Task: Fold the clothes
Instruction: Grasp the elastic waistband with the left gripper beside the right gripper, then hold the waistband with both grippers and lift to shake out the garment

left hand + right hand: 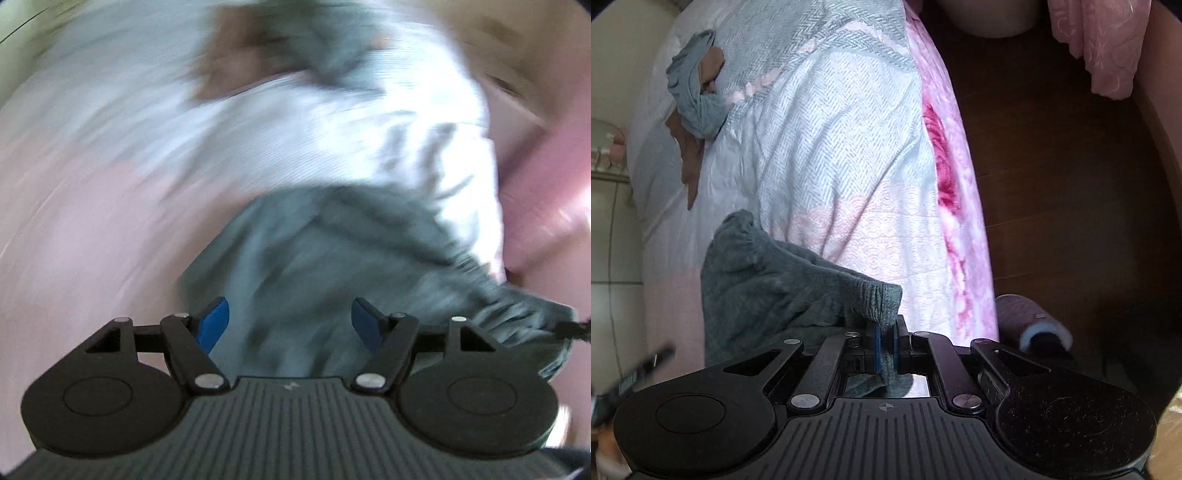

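Right gripper (885,345): blue pads pressed together, pinching the ribbed hem of the grey-green knit garment (768,291), which lies on the bed near its side edge. Left gripper (290,323): jaws spread wide, nothing between them, poised over the same garment (295,266); view heavily blurred. Beneath it, a white herringbone quilt (827,147). A second grey garment (690,85) lies well apart. Dark wooden floor (1052,184) borders the bed's edge; a slipper (1034,325) rests there.

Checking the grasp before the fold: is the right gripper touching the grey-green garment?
Touching. The right wrist view shows the right gripper shut on the grey-green garment, ribbed hem pinched between its fingers.
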`<action>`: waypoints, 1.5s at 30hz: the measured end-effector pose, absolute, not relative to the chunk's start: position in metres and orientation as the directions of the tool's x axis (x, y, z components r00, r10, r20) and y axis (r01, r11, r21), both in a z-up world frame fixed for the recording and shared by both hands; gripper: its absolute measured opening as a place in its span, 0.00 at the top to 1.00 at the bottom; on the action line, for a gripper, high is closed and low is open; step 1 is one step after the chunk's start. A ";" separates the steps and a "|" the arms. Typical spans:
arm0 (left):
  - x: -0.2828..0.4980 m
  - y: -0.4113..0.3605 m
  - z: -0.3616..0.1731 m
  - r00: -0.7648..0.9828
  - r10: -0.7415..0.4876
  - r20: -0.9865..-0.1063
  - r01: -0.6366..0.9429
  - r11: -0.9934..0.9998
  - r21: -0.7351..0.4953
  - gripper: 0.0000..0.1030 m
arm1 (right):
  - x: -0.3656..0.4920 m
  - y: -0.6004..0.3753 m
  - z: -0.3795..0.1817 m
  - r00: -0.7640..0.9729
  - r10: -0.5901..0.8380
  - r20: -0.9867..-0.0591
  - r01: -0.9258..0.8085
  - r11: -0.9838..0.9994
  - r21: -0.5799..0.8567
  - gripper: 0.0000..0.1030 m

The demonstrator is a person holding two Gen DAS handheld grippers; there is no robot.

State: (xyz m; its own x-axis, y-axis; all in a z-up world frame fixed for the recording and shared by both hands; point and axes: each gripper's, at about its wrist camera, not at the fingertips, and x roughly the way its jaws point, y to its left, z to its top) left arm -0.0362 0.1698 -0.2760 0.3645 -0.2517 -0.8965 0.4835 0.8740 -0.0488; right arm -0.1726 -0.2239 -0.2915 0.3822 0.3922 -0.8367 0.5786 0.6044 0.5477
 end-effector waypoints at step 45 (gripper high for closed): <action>-0.267 0.292 -0.063 0.879 0.264 -0.398 -0.239 0.965 0.113 0.90 | 0.051 -0.038 -0.010 0.462 0.847 -0.262 -0.801 0.525 0.288 0.96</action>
